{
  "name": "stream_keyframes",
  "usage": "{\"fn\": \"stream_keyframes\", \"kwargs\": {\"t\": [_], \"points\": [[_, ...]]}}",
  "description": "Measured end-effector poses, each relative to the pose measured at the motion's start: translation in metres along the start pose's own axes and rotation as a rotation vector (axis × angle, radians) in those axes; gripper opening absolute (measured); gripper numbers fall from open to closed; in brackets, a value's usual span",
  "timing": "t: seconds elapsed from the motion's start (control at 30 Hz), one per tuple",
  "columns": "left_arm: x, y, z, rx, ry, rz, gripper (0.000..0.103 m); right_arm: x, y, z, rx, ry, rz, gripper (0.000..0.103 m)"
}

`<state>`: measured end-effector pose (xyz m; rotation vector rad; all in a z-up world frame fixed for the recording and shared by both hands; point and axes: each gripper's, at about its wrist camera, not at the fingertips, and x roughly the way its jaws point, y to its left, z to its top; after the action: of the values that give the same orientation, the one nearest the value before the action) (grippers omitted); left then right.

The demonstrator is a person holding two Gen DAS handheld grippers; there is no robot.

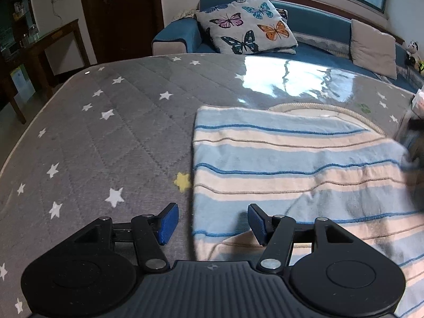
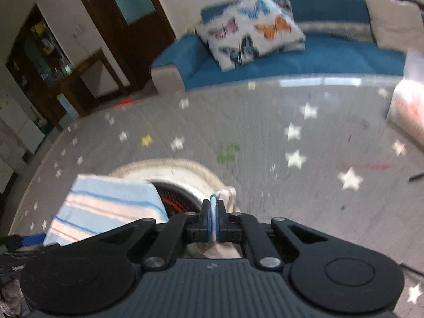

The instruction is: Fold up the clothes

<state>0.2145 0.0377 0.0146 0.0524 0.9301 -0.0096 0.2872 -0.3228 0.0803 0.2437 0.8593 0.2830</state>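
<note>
Cloth in pale blue, cream and thin dark-blue stripes, the striped garment [image 1: 304,169], lies spread flat on the grey star-printed quilted cover [image 1: 111,122], filling the 3 o'clock to 5 o'clock part of the left wrist view. Its left edge runs almost straight from 12 o'clock toward 6 o'clock, passing between the 2 blue pads [image 1: 169,222] of the left gripper [image 1: 213,224]. Those fingers are spread wide with nothing between them: 1 pad is over bare cover, the other over the garment's edge, though contact cannot be judged.

At 2 o'clock beyond the garment, a round rope-edged mat [image 1: 318,107] peeks from under its far hem. A yellow star [image 1: 182,181] sits just beside the garment's left edge.

From the right wrist view, which is blurred, the right gripper [image 2: 213,212] is clenched tight on a thin fold of the garment [image 2: 106,206], with pale-blue fabric showing in the slit between the pads. The rest of the garment lies at 9 o'clock of that gripper.

Farther out, at 12 o'clock, a blue sofa [image 1: 318,21] holds a butterfly-print cushion [image 1: 246,25] and a beige cushion [image 1: 373,45]. A dark wooden door [image 1: 119,13] stands at 11 o'clock.
</note>
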Motion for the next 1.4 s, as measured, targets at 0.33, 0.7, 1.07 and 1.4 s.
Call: {"fn": "stream_keyframes", "kwargs": {"t": [0.33,0.7,1.07,1.4], "points": [[0.003,-0.001,0.000,0.011,0.001,0.009,0.064,-0.056,-0.043,-0.017,0.062,-0.189,-0.160,0.010],[0.028,0.010,0.044,-0.027,-0.058,0.044,0.063,0.006,-0.053,-0.016,0.034,-0.018,-0.172,0.028],[0.064,0.016,0.073,-0.038,-0.067,-0.079,0.018,0.033,-0.041,-0.014,-0.037,0.006,-0.177,0.002],[0.061,0.011,0.080,-0.016,-0.135,-0.063,0.004,0.024,-0.038,0.005,-0.047,-0.075,-0.213,0.005]]}}
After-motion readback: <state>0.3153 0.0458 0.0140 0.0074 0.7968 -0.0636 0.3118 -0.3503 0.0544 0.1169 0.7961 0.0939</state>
